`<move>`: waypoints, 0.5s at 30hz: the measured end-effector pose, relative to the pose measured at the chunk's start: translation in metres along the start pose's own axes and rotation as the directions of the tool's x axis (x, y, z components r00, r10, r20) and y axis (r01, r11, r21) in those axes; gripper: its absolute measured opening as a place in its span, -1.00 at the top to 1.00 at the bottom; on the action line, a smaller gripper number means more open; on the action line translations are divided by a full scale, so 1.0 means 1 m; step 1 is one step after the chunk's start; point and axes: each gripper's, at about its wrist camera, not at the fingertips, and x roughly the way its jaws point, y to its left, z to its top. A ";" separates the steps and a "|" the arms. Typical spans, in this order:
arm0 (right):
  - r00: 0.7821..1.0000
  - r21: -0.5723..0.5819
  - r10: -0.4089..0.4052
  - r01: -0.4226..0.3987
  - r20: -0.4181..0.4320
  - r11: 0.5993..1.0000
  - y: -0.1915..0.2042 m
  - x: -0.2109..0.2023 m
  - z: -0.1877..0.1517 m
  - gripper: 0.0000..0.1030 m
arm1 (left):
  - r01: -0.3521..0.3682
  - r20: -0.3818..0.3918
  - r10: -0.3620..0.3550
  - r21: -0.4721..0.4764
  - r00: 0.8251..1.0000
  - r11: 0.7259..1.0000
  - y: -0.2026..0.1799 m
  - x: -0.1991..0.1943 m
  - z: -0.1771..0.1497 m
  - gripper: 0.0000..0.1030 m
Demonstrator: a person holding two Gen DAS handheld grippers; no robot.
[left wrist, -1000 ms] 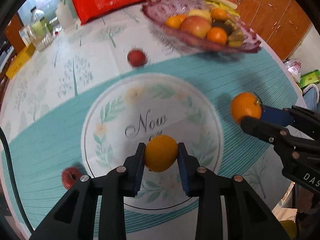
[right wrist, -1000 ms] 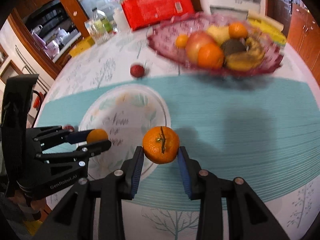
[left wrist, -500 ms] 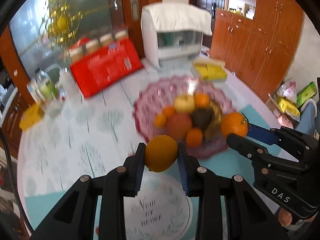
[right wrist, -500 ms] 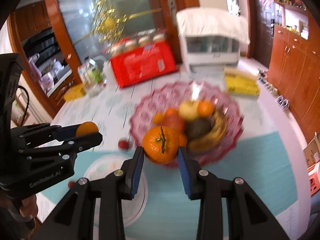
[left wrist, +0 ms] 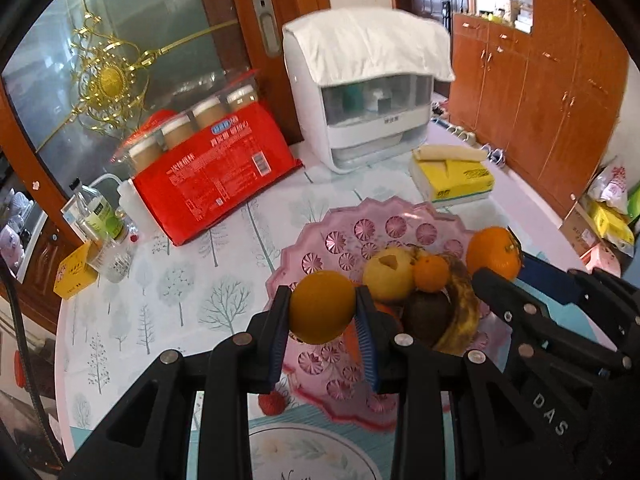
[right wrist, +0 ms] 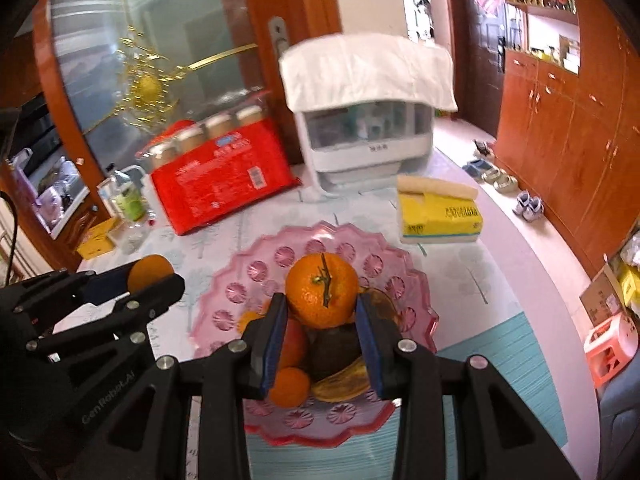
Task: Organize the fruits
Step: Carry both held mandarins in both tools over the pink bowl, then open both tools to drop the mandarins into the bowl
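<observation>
My left gripper (left wrist: 322, 320) is shut on a smooth yellow-orange orange (left wrist: 322, 307), held above the near left rim of the pink glass fruit bowl (left wrist: 376, 228). My right gripper (right wrist: 322, 314) is shut on a stemmed tangerine (right wrist: 322, 295) and hangs over the middle of the same bowl (right wrist: 276, 256). The bowl holds a yellow apple (left wrist: 387, 273), a small tangerine (left wrist: 431, 273), a dark avocado-like fruit (left wrist: 425, 314) and a browned banana (left wrist: 464, 312). Each gripper shows in the other's view: the right gripper (left wrist: 496, 258) at the right, the left gripper (right wrist: 150, 274) at the left.
A small red fruit (left wrist: 273, 403) lies on the tablecloth by the bowl's near edge. Behind the bowl stand a red snack pack (left wrist: 212, 178), a white covered appliance (left wrist: 368, 92), a yellow tissue pack (left wrist: 452, 176) and bottles (left wrist: 100, 224). Wooden cabinets line the right.
Both grippers rose and moved forward with their fruit, from above the round placemat to over the pink bowl. The bowl now lies directly under the fingers.
</observation>
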 end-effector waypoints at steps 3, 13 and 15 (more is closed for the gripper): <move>0.999 0.005 -0.008 0.009 -0.039 1.000 -0.008 0.018 -0.004 0.31 | -0.011 -0.033 0.011 0.009 0.999 1.000 -0.005 0.019 -0.001 0.42; 0.992 0.001 -0.020 0.021 -0.122 1.000 -0.021 0.061 -0.012 0.30 | -0.037 -0.123 0.041 0.032 0.992 0.999 -0.016 0.069 -0.009 0.42; 0.991 -0.014 -0.035 0.034 -0.131 0.999 -0.021 0.067 -0.012 0.29 | -0.040 -0.135 0.045 0.038 0.990 0.998 -0.018 0.075 -0.010 0.42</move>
